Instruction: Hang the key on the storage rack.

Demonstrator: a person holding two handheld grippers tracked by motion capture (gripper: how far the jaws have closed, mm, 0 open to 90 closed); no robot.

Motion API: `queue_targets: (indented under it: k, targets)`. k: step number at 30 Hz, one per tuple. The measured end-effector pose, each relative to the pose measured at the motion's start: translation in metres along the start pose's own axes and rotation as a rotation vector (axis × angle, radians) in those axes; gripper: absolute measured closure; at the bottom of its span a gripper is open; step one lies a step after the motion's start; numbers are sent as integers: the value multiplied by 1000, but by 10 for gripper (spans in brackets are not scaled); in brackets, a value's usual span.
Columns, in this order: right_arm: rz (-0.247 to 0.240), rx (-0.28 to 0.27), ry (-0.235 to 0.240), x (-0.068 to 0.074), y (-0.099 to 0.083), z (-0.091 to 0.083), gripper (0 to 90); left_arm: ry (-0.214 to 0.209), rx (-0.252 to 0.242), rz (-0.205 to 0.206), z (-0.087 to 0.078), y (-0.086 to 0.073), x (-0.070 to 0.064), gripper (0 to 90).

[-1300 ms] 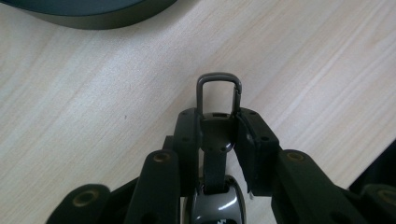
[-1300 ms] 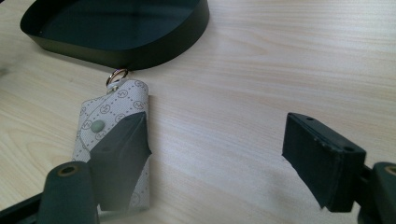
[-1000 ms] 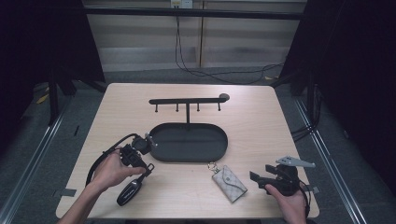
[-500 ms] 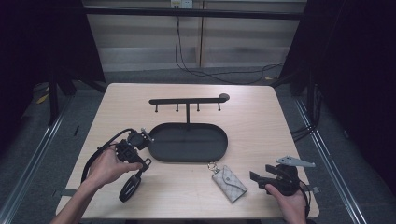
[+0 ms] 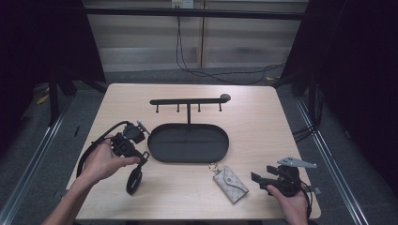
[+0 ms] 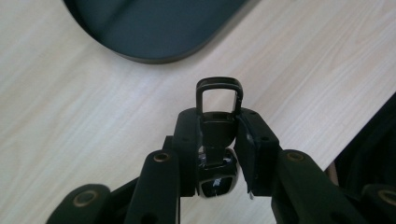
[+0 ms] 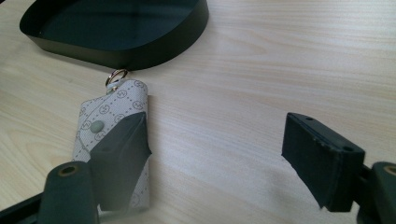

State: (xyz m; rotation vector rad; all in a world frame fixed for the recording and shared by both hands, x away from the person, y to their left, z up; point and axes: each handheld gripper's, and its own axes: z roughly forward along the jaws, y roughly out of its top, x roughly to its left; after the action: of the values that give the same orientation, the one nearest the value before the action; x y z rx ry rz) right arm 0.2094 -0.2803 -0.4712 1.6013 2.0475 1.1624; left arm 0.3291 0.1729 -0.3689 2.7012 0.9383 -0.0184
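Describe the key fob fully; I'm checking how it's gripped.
The key fob is black and glossy, with a squared loop at one end and a silvery-trimmed body at the other. The left gripper is shut on its middle, a jaw on each side, the loop poking out beyond the jaws. In the high view the fob hangs from the gripper near the table's front left edge; whether it touches the wood is unclear.
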Motion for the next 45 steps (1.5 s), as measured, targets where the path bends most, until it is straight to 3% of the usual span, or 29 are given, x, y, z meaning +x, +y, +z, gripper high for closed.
queue_targets:
  k: [2, 14, 23, 28, 30, 34, 45]
  targets:
    - [1, 0, 0, 0, 0, 0, 229, -13, -10, -1, -5, 0, 1, 706]
    - [2, -1, 0, 0, 0, 0, 229, 17, -6, -24, -20, 3, 5, 706]
    - [4, -2, -6, -1, 0, 0, 225, 16, 8, 6, -28, 10, 3, 706]
    - [3, -2, -7, -1, 0, 0, 224, 25, 7, 3, -33, 15, 2, 706]
    - [3, 0, -6, -1, 0, 0, 224, 19, 16, 31, -37, 18, 4, 706]
    - [3, 0, -7, -1, 0, 0, 223, 32, 29, 50, -42, 22, 4, 706]
    - [-1, -1, -4, 0, 0, 0, 214, 36, 36, -11, -54, 36, 17, 706]
